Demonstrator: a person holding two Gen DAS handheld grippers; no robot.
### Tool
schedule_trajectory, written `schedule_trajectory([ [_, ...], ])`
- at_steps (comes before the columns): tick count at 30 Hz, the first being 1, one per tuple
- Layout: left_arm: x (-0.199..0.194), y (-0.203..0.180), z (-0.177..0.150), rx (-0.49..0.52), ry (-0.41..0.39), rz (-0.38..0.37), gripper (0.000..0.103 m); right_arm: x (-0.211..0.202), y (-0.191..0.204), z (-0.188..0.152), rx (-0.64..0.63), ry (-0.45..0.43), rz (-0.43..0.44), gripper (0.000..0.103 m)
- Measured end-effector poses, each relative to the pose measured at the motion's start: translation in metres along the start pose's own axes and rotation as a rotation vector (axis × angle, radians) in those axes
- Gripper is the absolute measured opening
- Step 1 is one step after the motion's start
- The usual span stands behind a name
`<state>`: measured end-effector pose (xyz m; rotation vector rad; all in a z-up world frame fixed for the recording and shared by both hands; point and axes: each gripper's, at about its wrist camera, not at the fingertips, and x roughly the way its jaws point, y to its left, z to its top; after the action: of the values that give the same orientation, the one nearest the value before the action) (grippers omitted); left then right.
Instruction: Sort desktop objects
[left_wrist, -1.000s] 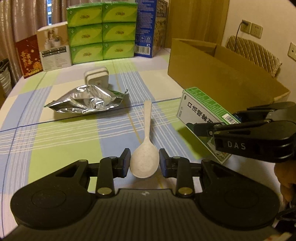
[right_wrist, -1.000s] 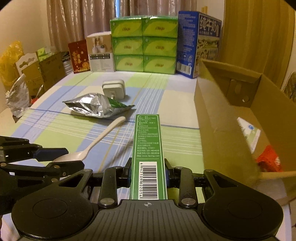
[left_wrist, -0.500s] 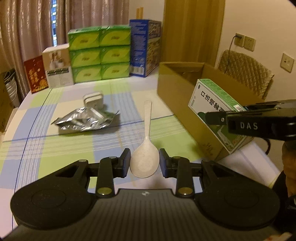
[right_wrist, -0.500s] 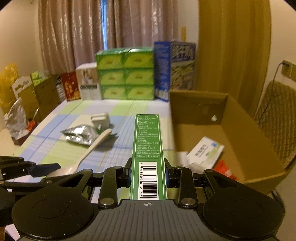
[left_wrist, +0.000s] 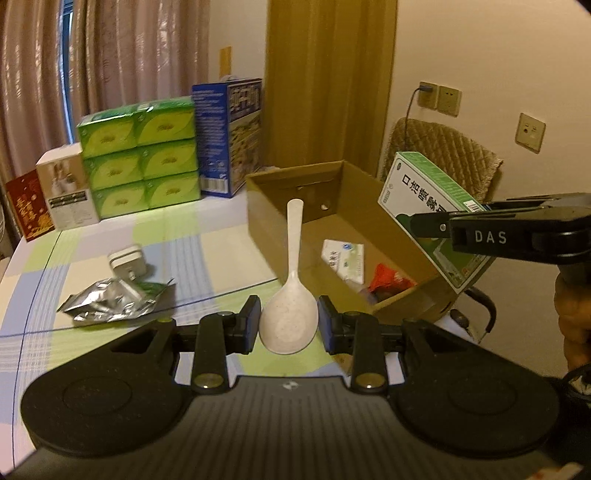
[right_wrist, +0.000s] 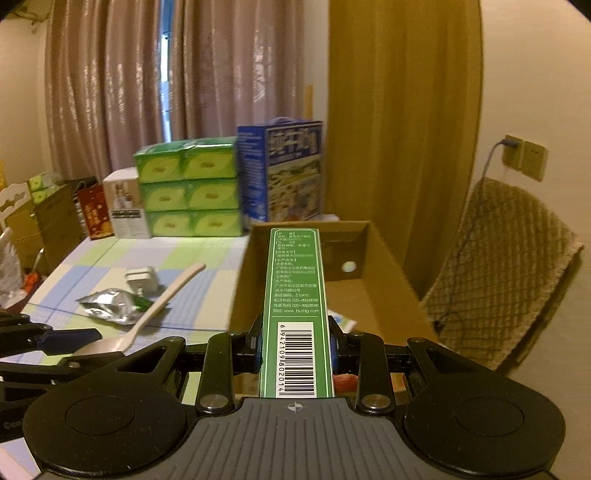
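Cardboard box (left_wrist: 402, 291) at 1 o'clock, both grippers loaded.
Left gripper (left_wrist: 288, 325) pinches white spoon (left_wrist: 290, 317) by its bowl; right gripper (right_wrist: 295, 345) clamps green carton (right_wrist: 295, 295) above the box.

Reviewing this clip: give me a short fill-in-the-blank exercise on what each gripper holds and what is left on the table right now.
1. The left gripper is shut on the bowl of a white ____.
2. The right gripper holds a green medicine box above the open ____ box.
3. On the table, a white charger lies right behind a crumpled ____ pouch.

Missing words: spoon; cardboard; foil
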<state>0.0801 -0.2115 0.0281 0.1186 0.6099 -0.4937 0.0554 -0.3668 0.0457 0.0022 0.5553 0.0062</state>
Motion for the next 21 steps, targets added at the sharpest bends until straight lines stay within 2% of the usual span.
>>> schedule_trajectory([
  [12,0.017,-0.034,0.02,0.02,0.015,-0.046,0.028,-0.01,-0.048,0.0,0.027,-0.002,-0.051,0.028],
  [21,0.037,-0.053,0.035,0.026,0.033,-0.053,0.028,0.005,-0.07,0.007,0.041,0.019,-0.049,0.028],
])
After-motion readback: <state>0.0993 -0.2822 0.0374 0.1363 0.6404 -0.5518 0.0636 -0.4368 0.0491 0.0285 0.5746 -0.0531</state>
